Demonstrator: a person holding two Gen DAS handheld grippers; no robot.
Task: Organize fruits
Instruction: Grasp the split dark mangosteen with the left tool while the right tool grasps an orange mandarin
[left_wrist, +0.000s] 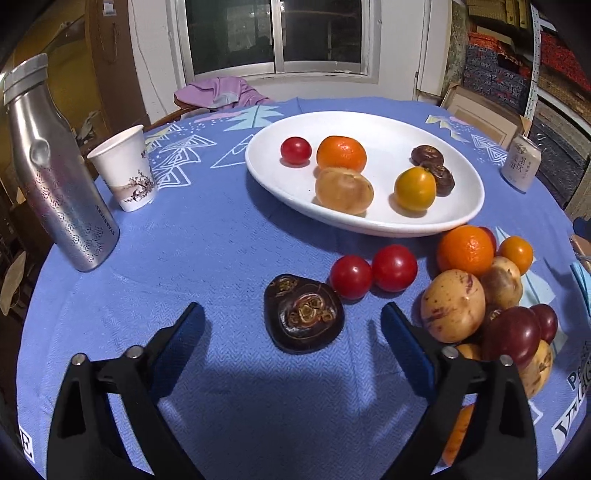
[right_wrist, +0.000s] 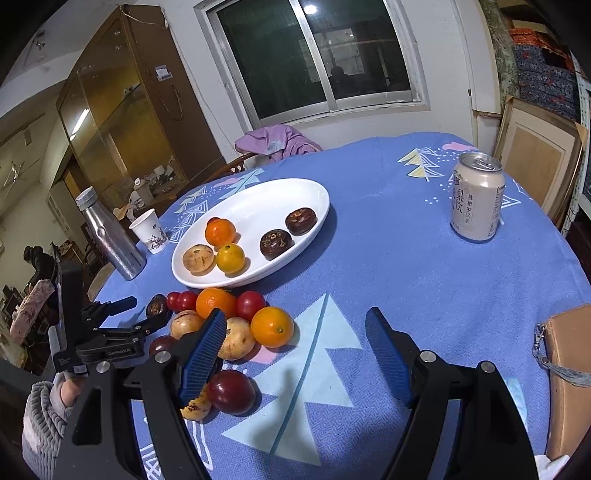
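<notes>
- We count six fruits already on the white plate: one red tomato, one mandarin, one pale peeled fruit, one yellow tomato and two dark water chestnuts.
- We judge the task partly done. A loose pile remains on the counter, at 5 o'clock from the plate in the left wrist view; it holds mandarins, speckled yellow fruits, dark red plums and small tomatoes.
- Two red tomatoes lie touching each other at 9 o'clock from the pile.
- The next likely item, a dark water chestnut, lies alone at 8 o'clock from the two tomatoes. It looks glossy, flattish and brown-black, with tan ringed scars on top.
- Our left gripper stands open, one pad on each side of this chestnut, neither pad touching it.
- Our right gripper is open and empty over bare cloth, its left pad at the pile's edge.
</notes>
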